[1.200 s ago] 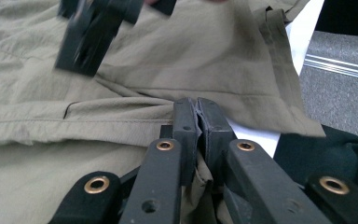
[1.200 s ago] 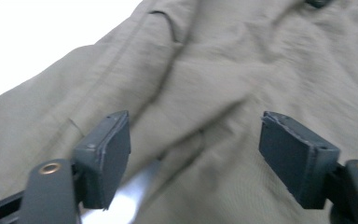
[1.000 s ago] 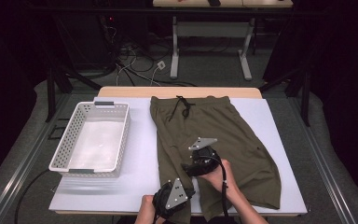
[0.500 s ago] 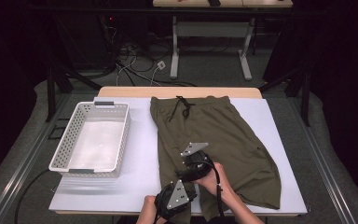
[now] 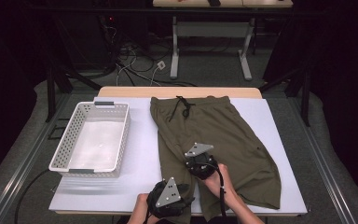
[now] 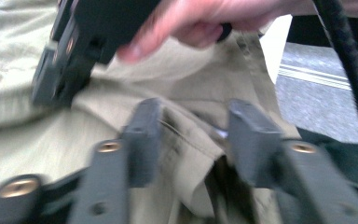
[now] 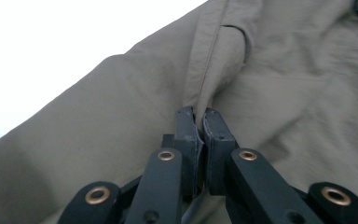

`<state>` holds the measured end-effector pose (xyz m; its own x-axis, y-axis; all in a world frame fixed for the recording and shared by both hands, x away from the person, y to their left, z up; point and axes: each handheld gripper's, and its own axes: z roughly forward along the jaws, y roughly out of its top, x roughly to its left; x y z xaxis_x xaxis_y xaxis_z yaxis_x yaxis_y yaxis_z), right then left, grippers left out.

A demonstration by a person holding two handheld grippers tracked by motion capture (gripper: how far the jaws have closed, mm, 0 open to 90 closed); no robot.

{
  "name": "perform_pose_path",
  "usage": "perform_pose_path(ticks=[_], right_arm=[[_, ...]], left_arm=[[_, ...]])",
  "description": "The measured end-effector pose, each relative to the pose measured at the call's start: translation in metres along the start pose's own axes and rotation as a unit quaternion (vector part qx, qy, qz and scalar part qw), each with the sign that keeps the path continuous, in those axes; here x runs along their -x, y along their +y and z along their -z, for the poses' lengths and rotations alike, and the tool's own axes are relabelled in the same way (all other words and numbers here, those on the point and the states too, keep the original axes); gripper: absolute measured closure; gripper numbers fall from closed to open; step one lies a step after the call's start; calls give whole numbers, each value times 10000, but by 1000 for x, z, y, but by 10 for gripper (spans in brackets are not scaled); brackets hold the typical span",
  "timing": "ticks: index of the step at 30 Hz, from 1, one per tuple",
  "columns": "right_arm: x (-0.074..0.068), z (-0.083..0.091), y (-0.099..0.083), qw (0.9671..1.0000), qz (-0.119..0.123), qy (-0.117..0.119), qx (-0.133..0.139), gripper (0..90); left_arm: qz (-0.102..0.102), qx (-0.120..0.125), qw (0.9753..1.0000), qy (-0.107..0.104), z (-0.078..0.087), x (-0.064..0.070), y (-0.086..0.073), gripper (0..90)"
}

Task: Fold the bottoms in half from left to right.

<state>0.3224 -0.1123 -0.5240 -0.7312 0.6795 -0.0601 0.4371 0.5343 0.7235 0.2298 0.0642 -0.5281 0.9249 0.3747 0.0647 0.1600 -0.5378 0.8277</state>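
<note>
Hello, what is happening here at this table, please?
A person is working on olive-green shorts spread flat on a white table, with a two-jaw gripper in each hand. The right gripper is shut on a raised fold of the fabric near the crotch seam. The left gripper is open, its fingers on either side of the hem at the near edge. A white basket stands empty to the left, apart from the shorts.
</note>
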Motion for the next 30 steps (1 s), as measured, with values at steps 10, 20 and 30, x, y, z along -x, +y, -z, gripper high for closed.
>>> perform_pose_path(ticks=[10,20,30], right_arm=[[21,24,-7,9992,-274,-206,203,871],[38,42,-16,9977,-509,-323,305,874],[53,62,-23,9955,-734,-439,408,881]], left_arm=[[237,-120,9995,141,35,-27,-12,184],[392,-456,9976,346,44,-40,-27,89],[558,-587,9956,478,52,-48,-38,21]])
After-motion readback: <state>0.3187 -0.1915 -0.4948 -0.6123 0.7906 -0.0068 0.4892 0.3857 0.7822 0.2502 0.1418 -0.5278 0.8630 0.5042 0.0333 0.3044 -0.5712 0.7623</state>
